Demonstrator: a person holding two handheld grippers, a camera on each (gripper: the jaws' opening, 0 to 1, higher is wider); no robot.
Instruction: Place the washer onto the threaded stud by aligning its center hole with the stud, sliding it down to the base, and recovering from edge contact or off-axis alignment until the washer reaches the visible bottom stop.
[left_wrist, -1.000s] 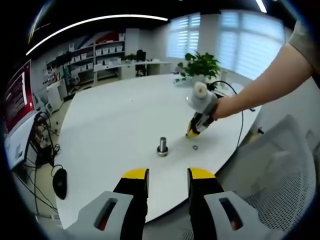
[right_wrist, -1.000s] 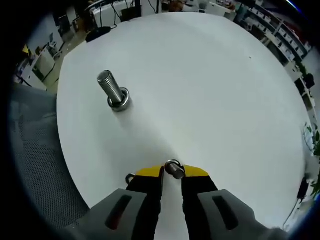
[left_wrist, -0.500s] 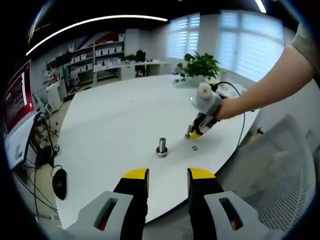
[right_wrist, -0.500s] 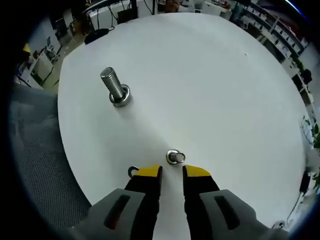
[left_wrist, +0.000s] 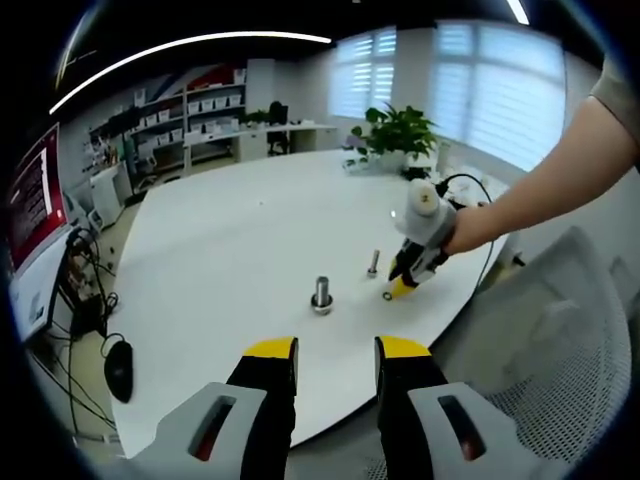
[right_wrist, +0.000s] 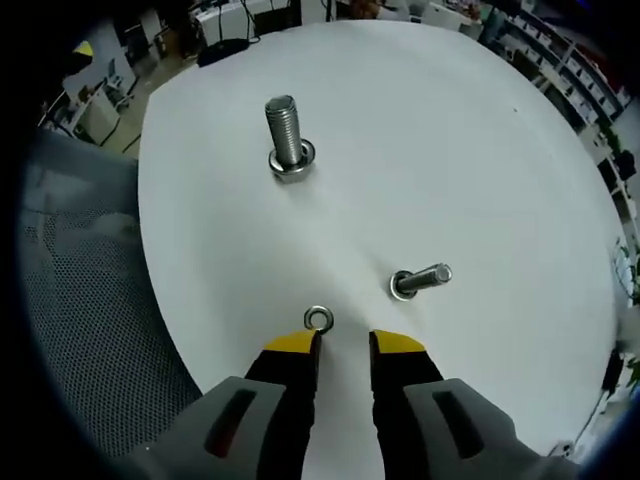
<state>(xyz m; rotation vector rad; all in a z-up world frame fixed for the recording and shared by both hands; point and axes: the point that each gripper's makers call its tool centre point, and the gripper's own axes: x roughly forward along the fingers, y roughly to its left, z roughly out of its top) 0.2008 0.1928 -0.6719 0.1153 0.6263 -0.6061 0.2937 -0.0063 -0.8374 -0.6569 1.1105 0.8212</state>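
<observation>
Two studs standing on the white table (right_wrist: 500, 150): larger threaded stud (right_wrist: 287, 140) at eleven o'clock, smaller stud (right_wrist: 420, 281) at two; washer (right_wrist: 318, 320) lying flat just off right gripper (right_wrist: 343, 345); jaws narrowly parted, apparently empty; pickup step; next, close on washer; left gripper (left_wrist: 336, 352) parted, idle.

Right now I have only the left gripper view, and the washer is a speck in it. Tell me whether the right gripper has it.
Observer: No. In the right gripper view the washer lies flat on the table, just ahead of the right gripper, in front of one jaw tip rather than between the two.
Operator: Report the jaws.
Observer: They stand a little apart with nothing between them.
Operator: Check the big stud.
Observer: The stud stands farther ahead, its threads bare above the base collar.
</observation>
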